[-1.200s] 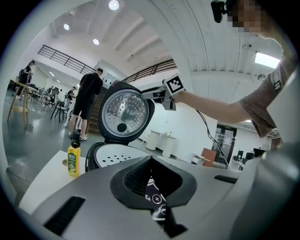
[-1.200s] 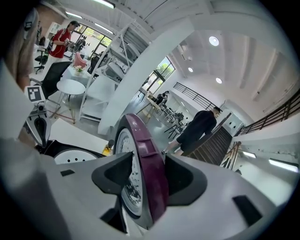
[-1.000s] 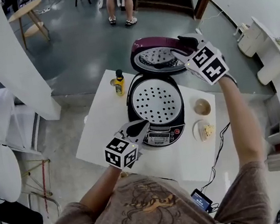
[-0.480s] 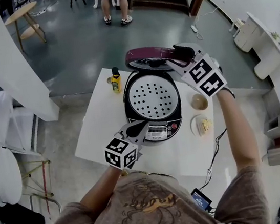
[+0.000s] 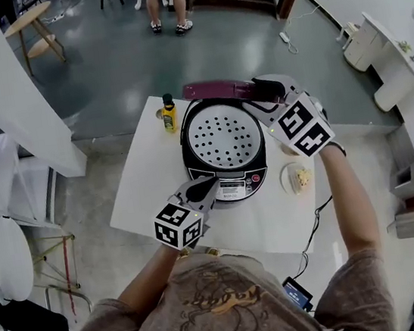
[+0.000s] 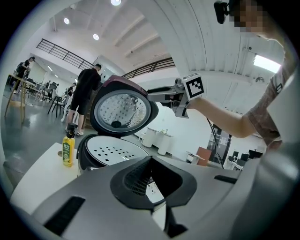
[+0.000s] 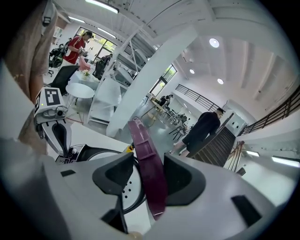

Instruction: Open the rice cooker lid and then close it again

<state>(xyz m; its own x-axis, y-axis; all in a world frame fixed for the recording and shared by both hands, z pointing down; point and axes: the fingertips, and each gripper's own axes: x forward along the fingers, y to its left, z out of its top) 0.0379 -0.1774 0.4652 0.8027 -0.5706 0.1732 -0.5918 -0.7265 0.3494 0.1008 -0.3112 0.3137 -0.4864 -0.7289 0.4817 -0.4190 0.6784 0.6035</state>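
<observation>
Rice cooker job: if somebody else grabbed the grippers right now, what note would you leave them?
Right gripper: shut on the front edge of the lid.
Left gripper: shut, empty, at the front of the cooker.
The cooker sits on the white table; the lid stands open, hinged at the back.
Done: lid opened.
Still to do: lower the lid until it shuts, then let go.
</observation>
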